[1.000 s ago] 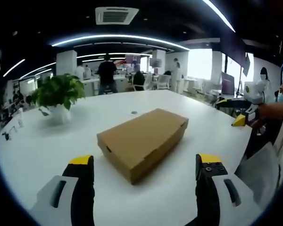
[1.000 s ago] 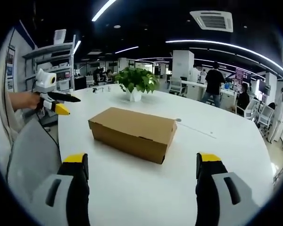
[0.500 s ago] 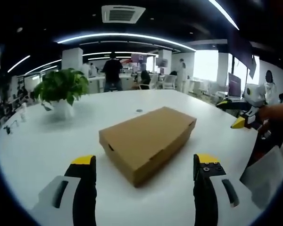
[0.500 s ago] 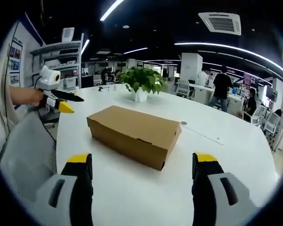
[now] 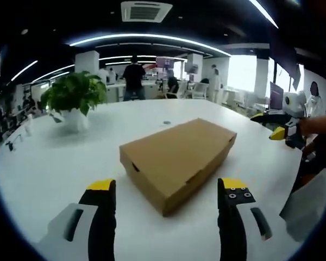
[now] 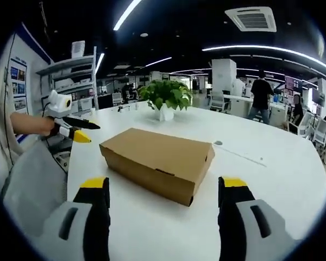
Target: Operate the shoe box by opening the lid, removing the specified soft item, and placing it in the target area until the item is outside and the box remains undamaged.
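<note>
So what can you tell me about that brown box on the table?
The plain brown cardboard shoe box is long, low and rectangular, with its lid shut flat and small tab slots along the side seams. It looks unmarked and undamaged. It lies flat near the middle of the round white table, turned at an angle to both views, with a potted green plant beyond it. Nothing touches it except the table; both pairs of tongs are held short of it.

Even indoor light from ceiling light strips (image 5: 152,39) and a bright far window (image 5: 243,73); white table (image 6: 261,179) shows mild glare; box (image 5: 179,155) casts a soft shadow. Fisheye bending at edges; background slightly soft.
</note>
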### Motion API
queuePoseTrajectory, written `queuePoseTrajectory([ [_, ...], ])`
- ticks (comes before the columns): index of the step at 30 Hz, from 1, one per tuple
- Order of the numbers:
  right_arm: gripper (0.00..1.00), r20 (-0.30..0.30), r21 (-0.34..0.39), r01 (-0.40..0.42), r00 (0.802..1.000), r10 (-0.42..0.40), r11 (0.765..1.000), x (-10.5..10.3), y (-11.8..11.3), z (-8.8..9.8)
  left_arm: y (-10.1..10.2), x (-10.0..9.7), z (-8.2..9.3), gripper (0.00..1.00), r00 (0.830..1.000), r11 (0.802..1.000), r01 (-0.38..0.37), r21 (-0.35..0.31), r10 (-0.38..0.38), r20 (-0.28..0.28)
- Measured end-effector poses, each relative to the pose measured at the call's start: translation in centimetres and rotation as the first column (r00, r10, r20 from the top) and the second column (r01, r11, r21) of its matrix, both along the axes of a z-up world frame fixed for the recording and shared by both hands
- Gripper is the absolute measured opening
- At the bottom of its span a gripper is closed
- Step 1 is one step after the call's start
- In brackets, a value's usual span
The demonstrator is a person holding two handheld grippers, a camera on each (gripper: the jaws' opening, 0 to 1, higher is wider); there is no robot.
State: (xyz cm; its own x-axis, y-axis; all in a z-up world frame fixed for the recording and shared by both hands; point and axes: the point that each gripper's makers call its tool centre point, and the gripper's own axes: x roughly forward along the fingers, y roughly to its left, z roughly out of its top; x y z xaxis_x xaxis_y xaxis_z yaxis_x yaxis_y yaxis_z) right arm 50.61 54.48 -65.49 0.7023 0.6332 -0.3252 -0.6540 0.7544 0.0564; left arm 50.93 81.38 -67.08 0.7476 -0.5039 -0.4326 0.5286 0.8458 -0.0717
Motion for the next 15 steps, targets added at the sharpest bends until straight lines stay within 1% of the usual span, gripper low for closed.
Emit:
queuePoseTrajectory([
  [3,0.75,0.007,-0.017,0.008,1.000,-0.008,1.000,0.7,-0.2,-0.4,-0.3,0.2,-0.3,0.77,1.000,1.000,0.003,-0.002,-0.003,-0.003],
  [7,0.76,0.024,-0.061,-0.003,1.000,0.004,0.998,1.8,-0.4,-1.2,-1.0,0.5,-0.7,0.75,1.000,1.000,0.008,0.002,-0.008,-0.009],
  [9,0.75,0.035,-0.092,-0.013,0.999,0.016,0.996,2.4,-0.3,-1.6,-1.2,0.6,-1.0,0.76,1.000,1.000,0.016,0.017,-0.016,-0.007],
  [11,0.75,0.033,-0.084,-0.017,0.999,0.020,0.996,2.8,-0.1,-1.8,-1.5,0.7,-1.4,0.76,0.999,0.999,0.033,0.042,-0.032,-0.008],
  [13,0.75,0.033,-0.107,-0.035,0.999,0.039,0.994,3.2,0.2,-2.2,-1.4,0.8,-1.6,0.77,0.999,0.997,0.035,0.064,-0.034,-0.006],
  [15,0.73,0.029,-0.116,-0.040,0.999,0.044,0.992,3.6,0.3,-2.6,-1.3,1.0,-1.5,0.77,1.000,0.997,0.027,0.067,-0.027,-0.001],
])
